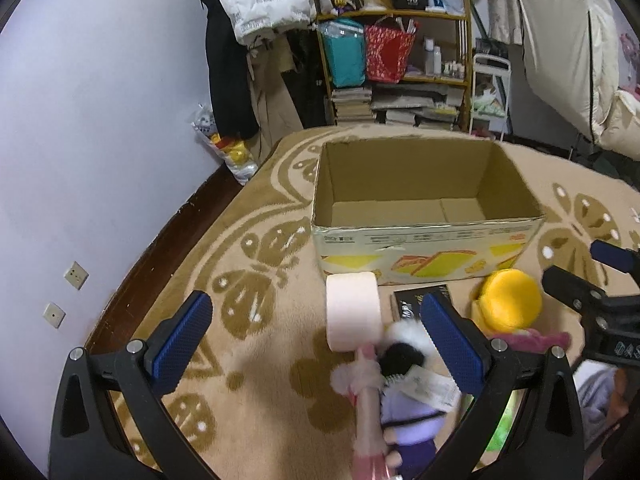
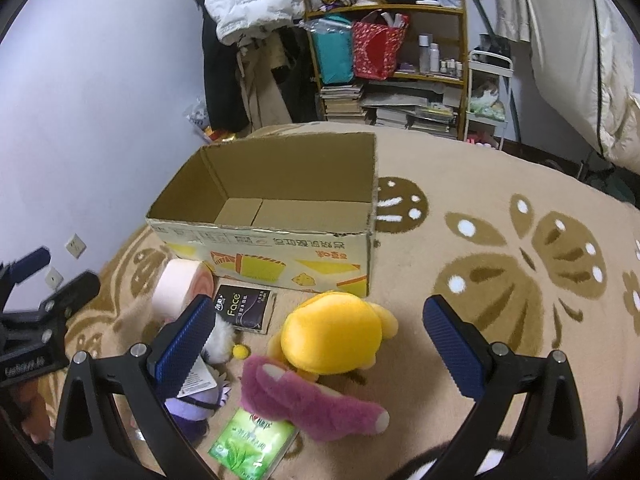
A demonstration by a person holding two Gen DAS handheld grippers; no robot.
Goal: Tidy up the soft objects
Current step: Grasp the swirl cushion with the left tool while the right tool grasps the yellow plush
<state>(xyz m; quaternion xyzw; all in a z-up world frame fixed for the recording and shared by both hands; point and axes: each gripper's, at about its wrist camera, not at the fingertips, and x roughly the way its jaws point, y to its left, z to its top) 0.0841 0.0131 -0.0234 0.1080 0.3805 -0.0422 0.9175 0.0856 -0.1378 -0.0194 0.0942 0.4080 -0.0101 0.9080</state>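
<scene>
likely to snag two toys: both tools (image 1: pixel 316 334) (image 2: pixel 320 336) gaping empty over crowded yellow plush (image 2: pixel 332 338), pink plush (image 2: pixel 312 400), far short of box (image 2: pixel 280 236).

1. A lived-in room of a home, likely a bedroom: a patterned carpet (image 2: pixel 500 208) covers the floor.
2. A wooden shelf (image 1: pixel 400 16) holds bags, bottles and stacked books (image 1: pixel 352 104).
3. Coats (image 1: pixel 228 60) hang by the wall.
4. Pale bedding (image 1: pixel 568 40) hangs on the right.

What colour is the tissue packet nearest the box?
Black tissue packet, clearest in the right wrist view.
</scene>
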